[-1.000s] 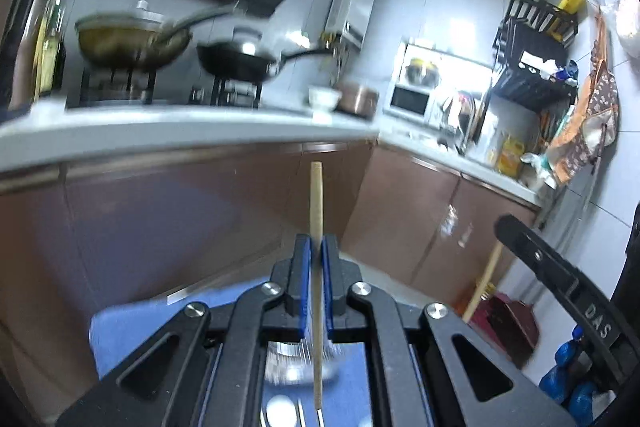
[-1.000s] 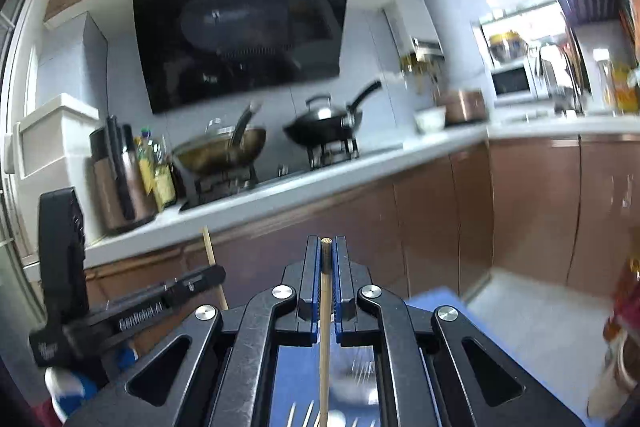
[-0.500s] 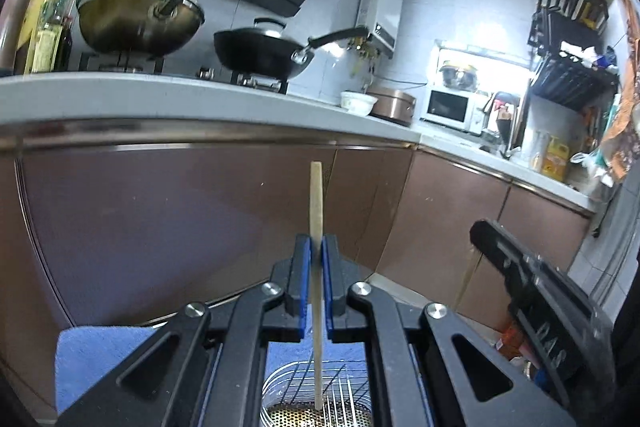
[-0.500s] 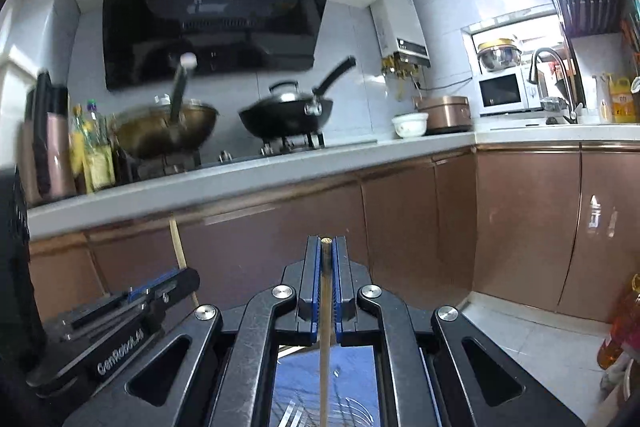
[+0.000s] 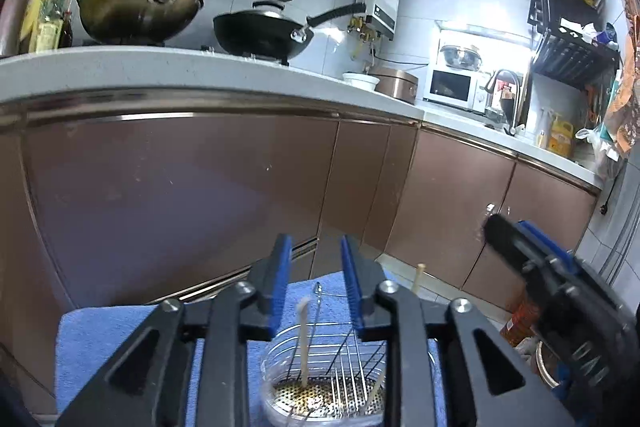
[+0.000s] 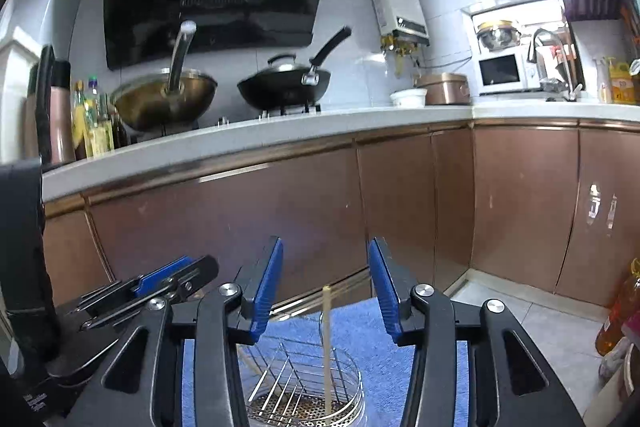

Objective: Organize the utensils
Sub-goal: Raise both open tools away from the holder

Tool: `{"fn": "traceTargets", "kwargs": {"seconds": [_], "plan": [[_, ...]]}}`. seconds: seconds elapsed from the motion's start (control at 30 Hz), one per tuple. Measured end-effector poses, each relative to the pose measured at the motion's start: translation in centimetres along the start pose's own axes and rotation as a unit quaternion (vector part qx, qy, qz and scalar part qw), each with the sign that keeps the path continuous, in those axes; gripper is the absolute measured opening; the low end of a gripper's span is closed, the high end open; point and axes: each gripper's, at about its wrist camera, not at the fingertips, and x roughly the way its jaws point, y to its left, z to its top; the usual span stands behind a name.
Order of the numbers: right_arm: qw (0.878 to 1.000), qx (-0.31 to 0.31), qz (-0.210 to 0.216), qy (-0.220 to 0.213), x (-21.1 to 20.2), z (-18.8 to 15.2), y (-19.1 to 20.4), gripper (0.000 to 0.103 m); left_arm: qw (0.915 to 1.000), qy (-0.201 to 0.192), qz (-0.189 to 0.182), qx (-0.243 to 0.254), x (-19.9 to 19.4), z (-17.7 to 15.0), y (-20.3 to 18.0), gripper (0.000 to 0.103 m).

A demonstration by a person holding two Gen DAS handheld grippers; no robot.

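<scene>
Standing in the holder [image 6: 304, 391], a chopstick [image 6: 327, 347] rises between the parted right gripper [image 6: 326, 283].

blurred: chopstick [image 5: 304, 343] | cut off: utensil holder [image 5: 320, 387] base | hidden: cloth [image 5: 100, 347] mostly

Left gripper [image 5: 314, 269]: blue pads apart, nothing between. Below: round wire utensil holder [image 5: 326, 373] with perforated base, on blue mat [image 5: 104, 339]. Pale chopstick [image 5: 303, 341] upright inside holder; second chopstick [image 5: 418, 277] partly hidden behind right finger. Right gripper [image 5: 560, 295] at right edge
</scene>
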Motion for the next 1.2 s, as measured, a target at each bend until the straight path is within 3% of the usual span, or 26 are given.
{"fn": "traceTargets", "kwargs": {"seconds": [0.1, 0.27, 0.33, 0.43, 0.8, 0.93, 1.0, 1.2], "plan": [[1.000, 0.003, -0.004, -0.020, -2.7, 1.5, 0.0, 0.062, 0.9998, -0.015, 0.009, 0.003, -3.1, 1.3, 0.3, 0.030], [0.999, 0.002, -0.016, -0.050, -8.3, 3.9, 0.5, 0.095, 0.9977, -0.057, 0.021, 0.030, -9.3, 3.7, 0.1, 0.031], [0.998, 0.005, -0.019, -0.068, -11.2, 4.8, 0.7, 0.102, 0.9956, -0.081, 0.023, 0.041, -12.6, 4.5, -0.1, 0.031], [0.996, 0.003, -0.023, -0.085, -14.8, 6.0, 1.2, 0.103, 0.9932, -0.101, 0.027, 0.050, -16.6, 5.4, -0.2, 0.034], [0.985, -0.001, -0.015, -0.172, -27.0, 8.1, 3.8, 0.103, 0.9913, -0.099, 0.018, 0.085, -28.5, 5.9, -1.2, 0.052], [0.983, 0.003, 0.000, -0.183, -29.7, 8.3, 4.3, 0.103, 0.9906, -0.100, 0.016, 0.091, -30.5, 5.7, -1.3, 0.052], [0.983, 0.001, 0.006, -0.184, -30.3, 8.4, 4.6, 0.103, 0.9912, -0.094, 0.017, 0.092, -31.0, 5.5, -1.3, 0.058], [0.987, 0.002, 0.009, -0.158, -30.0, 7.9, 4.9, 0.103, 0.9952, -0.053, 0.013, 0.081, -30.3, 4.4, -0.2, 0.058]]}}
